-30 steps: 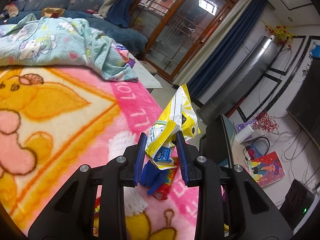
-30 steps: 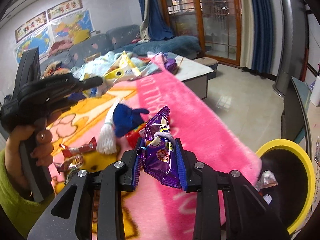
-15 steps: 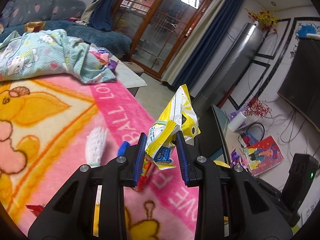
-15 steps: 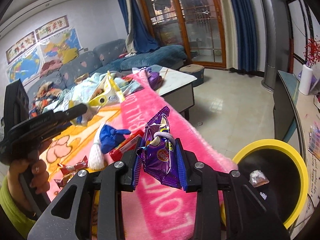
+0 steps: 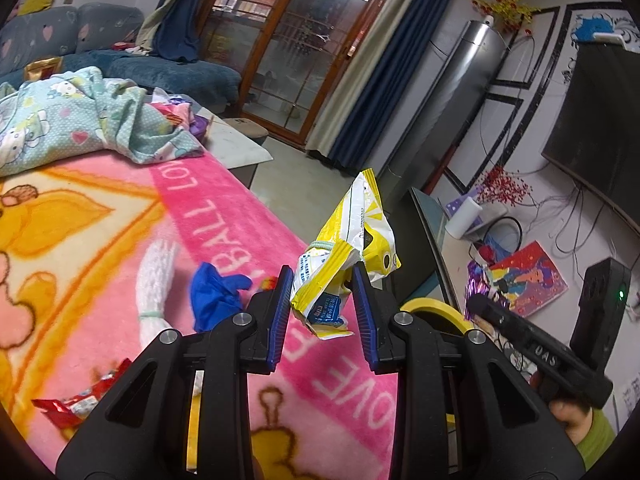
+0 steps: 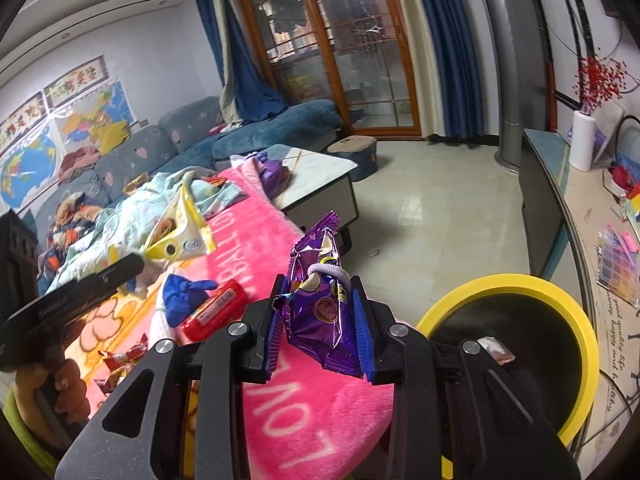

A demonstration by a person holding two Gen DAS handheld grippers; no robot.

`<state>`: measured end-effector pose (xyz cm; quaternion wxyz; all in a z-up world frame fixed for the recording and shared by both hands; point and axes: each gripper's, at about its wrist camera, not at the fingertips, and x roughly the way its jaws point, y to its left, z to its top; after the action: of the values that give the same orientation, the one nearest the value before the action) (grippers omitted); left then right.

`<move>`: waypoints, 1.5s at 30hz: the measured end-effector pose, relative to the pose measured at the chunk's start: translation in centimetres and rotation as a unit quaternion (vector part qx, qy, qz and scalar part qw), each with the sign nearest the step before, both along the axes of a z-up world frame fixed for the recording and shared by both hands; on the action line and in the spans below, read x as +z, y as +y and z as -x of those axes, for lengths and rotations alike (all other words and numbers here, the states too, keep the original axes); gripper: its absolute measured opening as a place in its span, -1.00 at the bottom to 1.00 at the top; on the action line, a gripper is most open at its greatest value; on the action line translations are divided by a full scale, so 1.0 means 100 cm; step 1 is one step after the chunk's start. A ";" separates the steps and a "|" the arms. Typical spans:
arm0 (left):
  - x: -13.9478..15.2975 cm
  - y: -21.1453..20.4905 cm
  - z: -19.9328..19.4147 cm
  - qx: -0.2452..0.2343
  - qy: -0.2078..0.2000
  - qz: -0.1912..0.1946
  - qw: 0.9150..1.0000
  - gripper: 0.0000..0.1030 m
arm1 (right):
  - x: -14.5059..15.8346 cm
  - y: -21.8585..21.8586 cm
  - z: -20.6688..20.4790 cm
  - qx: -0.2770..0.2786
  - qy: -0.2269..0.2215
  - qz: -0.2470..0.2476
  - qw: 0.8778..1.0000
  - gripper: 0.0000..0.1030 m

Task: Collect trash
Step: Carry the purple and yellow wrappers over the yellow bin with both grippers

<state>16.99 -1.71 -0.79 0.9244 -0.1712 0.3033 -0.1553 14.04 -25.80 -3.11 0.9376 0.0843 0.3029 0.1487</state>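
My left gripper point(image 5: 322, 312) is shut on a yellow and white snack bag point(image 5: 346, 256) and holds it above the edge of the pink blanket point(image 5: 224, 216). My right gripper point(image 6: 320, 328) is shut on a purple snack bag point(image 6: 320, 300), held above the blanket's edge beside the yellow-rimmed black bin point(image 6: 516, 292). The bin holds a small wrapper point(image 6: 496, 350). The bin's rim point(image 5: 430, 306) also shows behind the left gripper. A red packet point(image 6: 214, 314), a blue glove point(image 5: 216, 296) and red candy wrappers point(image 5: 76, 404) lie on the blanket.
A white knitted piece point(image 5: 154, 280) lies on the blanket. A light blue patterned cloth point(image 5: 80, 120) is heaped at the far end. A low white table point(image 6: 320, 176) stands beyond the blanket. A dark TV bench point(image 6: 548, 208) runs along the right wall.
Both grippers have moved right toward the bin with their bags still held. The bin's rim has come into the left wrist view, and the right gripper now shows there.
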 end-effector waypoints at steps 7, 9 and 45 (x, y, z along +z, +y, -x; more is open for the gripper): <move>-0.006 -0.023 0.003 -0.030 0.003 -0.014 0.999 -0.55 | -0.004 -0.032 -0.003 -0.041 0.002 -0.003 0.999 -0.43; -0.008 -0.031 0.004 -0.040 0.005 -0.018 0.999 -0.55 | -0.007 -0.040 -0.002 -0.052 0.003 -0.002 0.999 -0.43; -0.062 -0.198 0.019 -0.212 0.030 -0.127 0.968 -0.54 | -0.072 -0.177 -0.004 -0.210 0.079 -0.043 0.974 -0.41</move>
<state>15.09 -21.53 -7.01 0.8750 0.0118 0.3774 -0.3029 14.43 -43.47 -10.28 0.9164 0.1978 0.3448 -0.0459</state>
